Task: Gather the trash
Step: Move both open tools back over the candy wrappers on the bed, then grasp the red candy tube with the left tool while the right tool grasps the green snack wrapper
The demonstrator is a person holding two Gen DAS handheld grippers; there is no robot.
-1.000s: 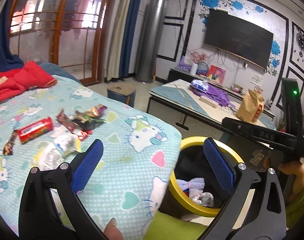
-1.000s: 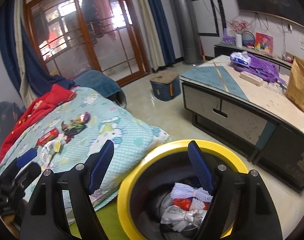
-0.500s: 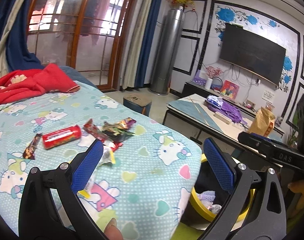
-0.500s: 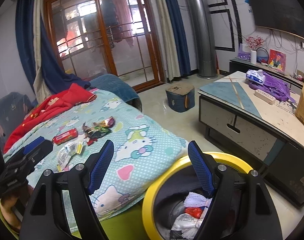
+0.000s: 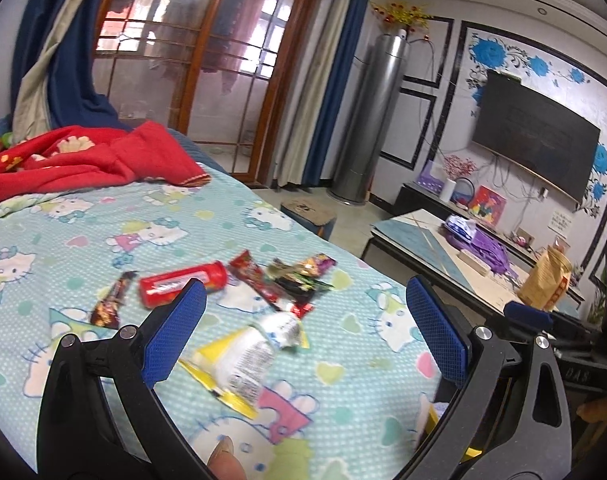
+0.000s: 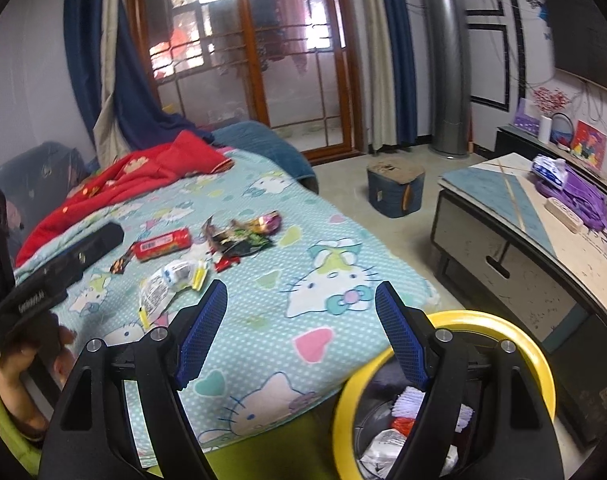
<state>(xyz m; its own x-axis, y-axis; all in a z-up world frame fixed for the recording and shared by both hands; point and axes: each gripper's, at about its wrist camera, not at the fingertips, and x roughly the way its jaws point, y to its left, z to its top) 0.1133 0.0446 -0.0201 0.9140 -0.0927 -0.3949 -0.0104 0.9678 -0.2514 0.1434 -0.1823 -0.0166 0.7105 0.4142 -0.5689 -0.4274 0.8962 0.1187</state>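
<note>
Trash lies on the Hello Kitty bedsheet (image 5: 355, 364): a red tube (image 5: 183, 282), a small dark wrapper (image 5: 111, 302), a red wrapper (image 5: 259, 280), dark crumpled wrappers (image 5: 303, 274) and a white-and-yellow packet (image 5: 247, 354). My left gripper (image 5: 303, 332) is open and empty above the packet. My right gripper (image 6: 301, 330) is open and empty over the bed's near corner, beside the yellow-rimmed bin (image 6: 539, 364) that holds some trash (image 6: 387, 440). The same litter shows in the right wrist view: red tube (image 6: 161, 245), packet (image 6: 163, 286).
A red blanket (image 5: 83, 164) lies at the bed's far end. A low table (image 6: 523, 232) with a purple bag (image 6: 575, 192) stands right of the bin. A small blue stool (image 6: 395, 192) is on the floor beyond. The left gripper's body (image 6: 55, 272) shows in the right wrist view.
Both grippers have moved away from the bin toward the bed. The left gripper now hangs over the trash pile. Both stayed open and empty.
</note>
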